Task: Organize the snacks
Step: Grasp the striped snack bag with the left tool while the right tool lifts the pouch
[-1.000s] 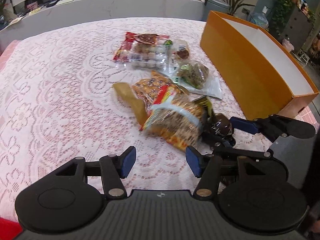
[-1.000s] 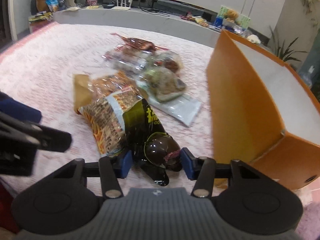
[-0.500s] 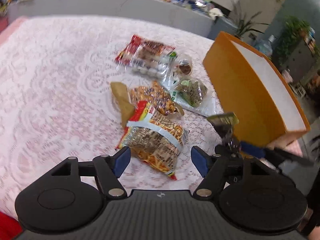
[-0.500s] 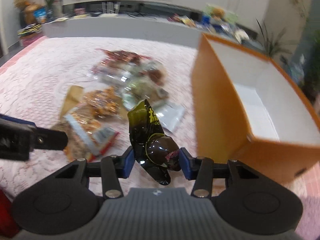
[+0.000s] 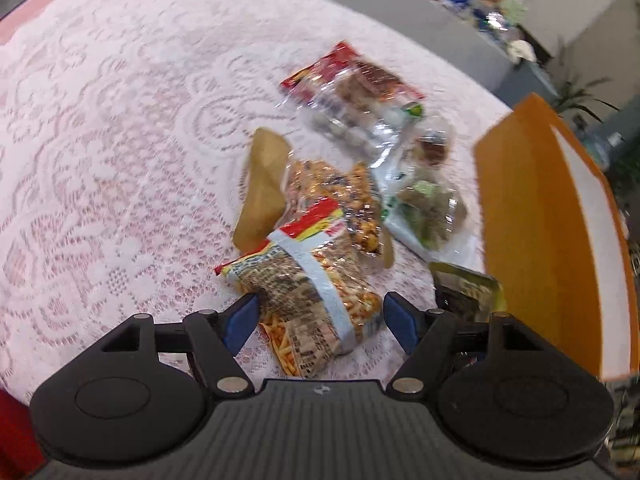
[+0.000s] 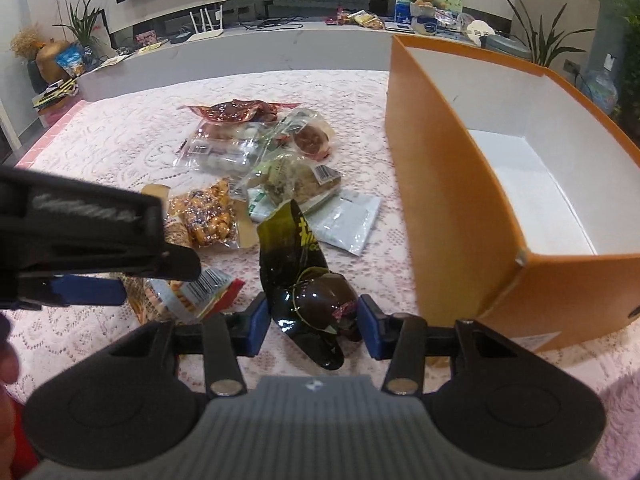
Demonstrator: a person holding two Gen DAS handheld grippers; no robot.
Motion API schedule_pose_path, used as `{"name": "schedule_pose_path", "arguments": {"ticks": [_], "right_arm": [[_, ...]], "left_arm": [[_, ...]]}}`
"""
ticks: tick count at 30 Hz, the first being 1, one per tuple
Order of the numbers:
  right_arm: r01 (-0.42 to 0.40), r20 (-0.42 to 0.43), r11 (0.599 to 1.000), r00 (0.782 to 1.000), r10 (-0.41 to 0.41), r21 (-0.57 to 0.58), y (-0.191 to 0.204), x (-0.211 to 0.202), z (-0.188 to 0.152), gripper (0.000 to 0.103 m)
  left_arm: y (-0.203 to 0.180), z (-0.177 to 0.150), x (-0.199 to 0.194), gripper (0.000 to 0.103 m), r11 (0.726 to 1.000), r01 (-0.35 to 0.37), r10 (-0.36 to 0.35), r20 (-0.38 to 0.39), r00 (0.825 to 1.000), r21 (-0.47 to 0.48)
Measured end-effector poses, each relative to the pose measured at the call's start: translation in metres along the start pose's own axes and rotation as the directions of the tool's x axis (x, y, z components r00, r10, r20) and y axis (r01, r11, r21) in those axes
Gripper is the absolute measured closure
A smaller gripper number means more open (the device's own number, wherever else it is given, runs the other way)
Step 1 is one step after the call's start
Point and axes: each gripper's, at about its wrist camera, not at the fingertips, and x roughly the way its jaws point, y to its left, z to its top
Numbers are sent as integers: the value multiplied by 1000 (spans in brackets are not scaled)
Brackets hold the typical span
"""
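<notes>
My right gripper (image 6: 310, 322) is shut on a dark glossy snack packet (image 6: 308, 276) and holds it above the table, left of the orange box (image 6: 448, 200). My left gripper (image 5: 320, 322) is open, its jaws on either side of a red and yellow noodle snack bag (image 5: 312, 280) that lies on the lace cloth. The dark packet's top also shows in the left wrist view (image 5: 466, 286), beside the orange box (image 5: 532, 232). The left gripper also shows at the left of the right wrist view (image 6: 92, 236).
A peanut snack bag (image 5: 340, 196), a clear tray pack of white sweets (image 5: 352, 108), a green-filled packet (image 5: 430, 216) and a small round brown sweet (image 5: 434, 148) lie in a cluster. The box's white inside (image 6: 532, 184) holds nothing. A grey counter (image 6: 240, 52) runs behind the table.
My right gripper lifted the dark packet off the noodle bag and carried it right toward the box. My left gripper moved forward over the noodle bag, still open.
</notes>
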Motion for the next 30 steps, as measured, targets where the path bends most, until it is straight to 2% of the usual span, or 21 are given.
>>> {"name": "schedule_pose_path", "arguments": {"ticks": [3,6,14,16,22,26,30], "right_arm": [[-8,-1,1000,1000,8,3,-2,0,0,57],[-20,-2,1000,1000,20,12,-6,0,0,57],[-29,-4,1000,1000,29,-3,-6,0,-2,57],[-31,-4,999,1000,31,-9,-5,0,-2,57],[-36,1,999,999,36,-20,-7,-1,-3,58],[-41,4,999,999,41,-4,-11,-7,-1,59],[-54,6,999,999,54,2,-12,-13,-3,60]], "left_arm": [[-4,3,7,16,1000,-17,17,-6,1000,-16],[-11,2,12,13,999,-45,45,2,999,21],[-14,-2,18,13,997,-31,30,24,999,71],[-15,-3,17,23,996,-19,17,29,999,91],[-8,-9,5,41,990,9,-14,40,999,144],[-9,-16,-10,44,978,-20,5,73,997,208],[-6,-25,-32,46,969,-9,-18,107,994,247]]}}
